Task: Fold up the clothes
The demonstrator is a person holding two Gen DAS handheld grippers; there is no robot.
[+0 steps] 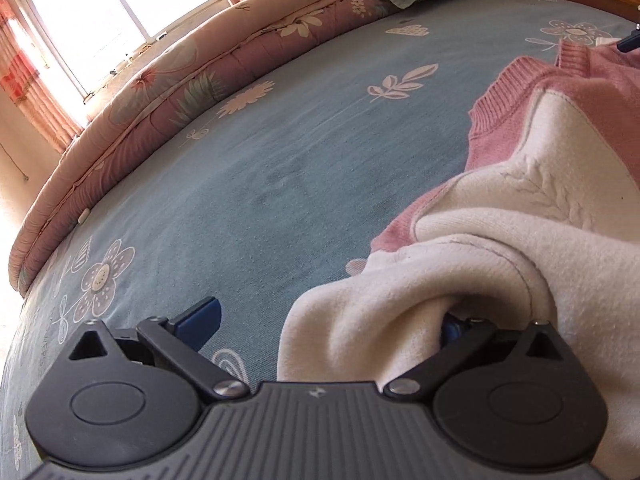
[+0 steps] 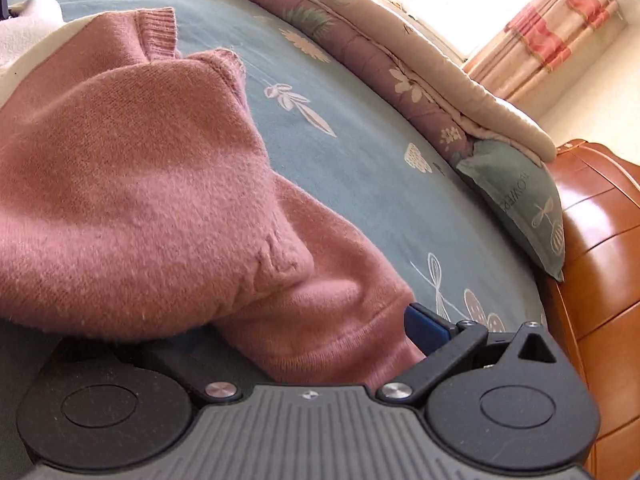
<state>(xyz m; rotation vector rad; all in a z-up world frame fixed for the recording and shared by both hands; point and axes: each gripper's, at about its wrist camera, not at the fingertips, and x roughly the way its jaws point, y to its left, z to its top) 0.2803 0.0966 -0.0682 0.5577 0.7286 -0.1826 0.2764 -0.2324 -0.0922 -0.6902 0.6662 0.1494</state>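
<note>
A pink and cream knitted sweater (image 1: pixel 560 168) lies bunched on the blue flowered bedsheet (image 1: pixel 280 160). My left gripper (image 1: pixel 328 320) is open wide. Its left blue pad (image 1: pixel 204 316) is bare over the sheet, and a cream fold of the sweater drapes over the right finger. In the right wrist view, the pink part of the sweater (image 2: pixel 132 184) fills the left half. My right gripper (image 2: pixel 276 340) is open, with pink fabric lying between the jaws. Its right pad (image 2: pixel 424 326) shows; the left finger is hidden under the cloth.
A rolled flowered quilt (image 1: pixel 168 92) runs along the bed's far side under a bright window (image 1: pixel 112 20). A grey-green pillow (image 2: pixel 520 200) leans against the orange wooden headboard (image 2: pixel 600 260). Open sheet stretches between the sweater and the quilt.
</note>
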